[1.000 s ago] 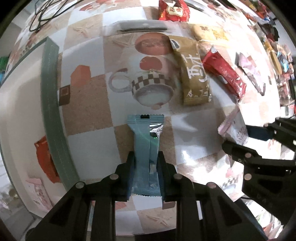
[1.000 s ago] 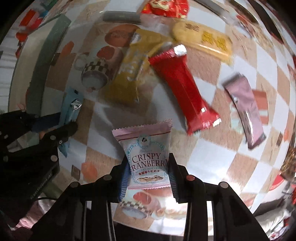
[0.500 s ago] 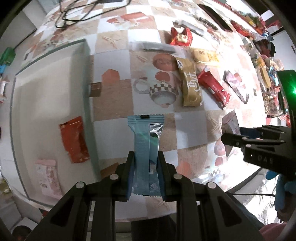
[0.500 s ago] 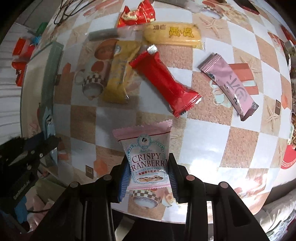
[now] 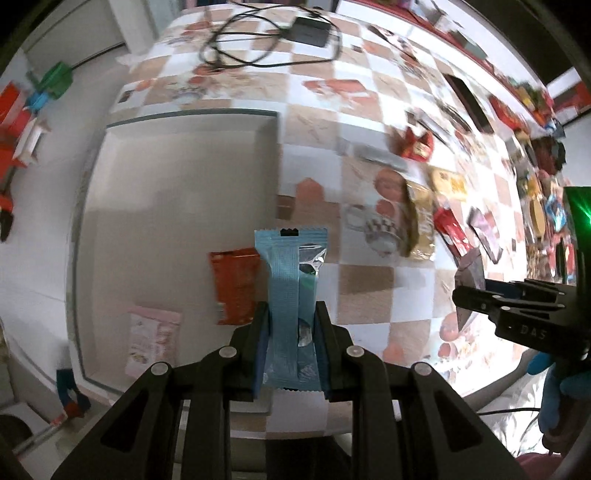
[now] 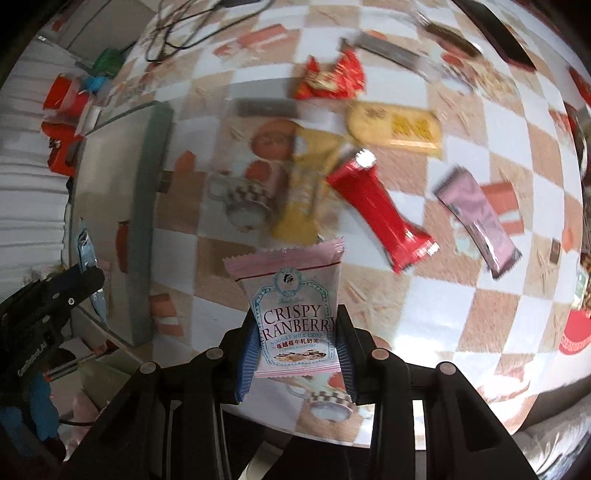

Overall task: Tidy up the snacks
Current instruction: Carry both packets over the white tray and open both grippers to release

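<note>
My left gripper [image 5: 290, 325] is shut on a light blue snack bar [image 5: 291, 295] and holds it in the air above the right edge of a white tray [image 5: 177, 184]. An orange-red packet [image 5: 236, 280] and a pink packet [image 5: 153, 343] lie in the tray. My right gripper [image 6: 295, 332] is shut on a pink Crispy Cranberry packet [image 6: 291, 306], held above the checkered table. The right gripper also shows at the right of the left wrist view [image 5: 469, 291]. The left gripper shows at the left of the right wrist view [image 6: 86, 277].
On the table lie a red bar [image 6: 376, 210], a yellow-brown bar [image 6: 303, 192], a pink bar [image 6: 476, 218], a yellow biscuit pack [image 6: 395, 127] and a red candy pack [image 6: 328, 79]. Cables and a black adapter [image 5: 310, 31] lie at the far side. More snacks crowd the far right edge [image 5: 543, 192].
Both grippers have risen and moved left with their packets. The left gripper now hangs over the tray's right edge, and more of the tray is in view.
</note>
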Available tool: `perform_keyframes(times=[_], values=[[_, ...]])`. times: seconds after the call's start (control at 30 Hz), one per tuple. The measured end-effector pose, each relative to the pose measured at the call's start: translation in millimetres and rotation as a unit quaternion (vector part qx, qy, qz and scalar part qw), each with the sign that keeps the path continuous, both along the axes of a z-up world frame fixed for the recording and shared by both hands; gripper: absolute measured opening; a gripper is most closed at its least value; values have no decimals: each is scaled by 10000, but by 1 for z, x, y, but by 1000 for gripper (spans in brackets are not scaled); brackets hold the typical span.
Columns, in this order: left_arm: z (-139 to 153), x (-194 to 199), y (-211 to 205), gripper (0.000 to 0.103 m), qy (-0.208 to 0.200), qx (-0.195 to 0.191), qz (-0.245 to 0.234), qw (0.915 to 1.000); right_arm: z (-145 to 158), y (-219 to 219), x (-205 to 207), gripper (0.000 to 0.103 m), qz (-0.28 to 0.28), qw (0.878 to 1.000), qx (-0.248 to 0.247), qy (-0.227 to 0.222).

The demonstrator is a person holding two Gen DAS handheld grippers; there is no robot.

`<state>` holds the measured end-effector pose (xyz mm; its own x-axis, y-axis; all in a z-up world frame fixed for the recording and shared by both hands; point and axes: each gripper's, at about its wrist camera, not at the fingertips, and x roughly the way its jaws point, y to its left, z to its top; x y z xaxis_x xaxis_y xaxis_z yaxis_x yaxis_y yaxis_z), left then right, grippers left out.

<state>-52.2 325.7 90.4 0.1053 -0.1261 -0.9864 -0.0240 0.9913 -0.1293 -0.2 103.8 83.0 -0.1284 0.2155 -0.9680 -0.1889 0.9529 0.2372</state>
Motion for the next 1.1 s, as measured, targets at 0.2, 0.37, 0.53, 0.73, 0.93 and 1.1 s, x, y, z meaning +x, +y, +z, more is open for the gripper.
perform_keyframes(times=[0.2,0.37,0.53,0.73,0.93,1.1], values=[[3,-2,30,25,-14,46,268,9996,-8,47,7,40,294,9995,98,-89],[-1,-7,53,25,37,138,434,9990,-8,82,10,40,573,9981,163,-124],[-6,-12,75,25,122,186,598,9980,-5,125,14,40,855,9959,267,-152],[-16,-15,96,25,233,252,714,9969,-6,174,21,40,1178,9923,348,-175],[-24,-16,106,25,316,261,752,9963,-13,209,24,40,1266,9910,434,-34],[-32,-18,109,25,394,286,699,9964,-24,229,20,40,1362,9896,455,121]])
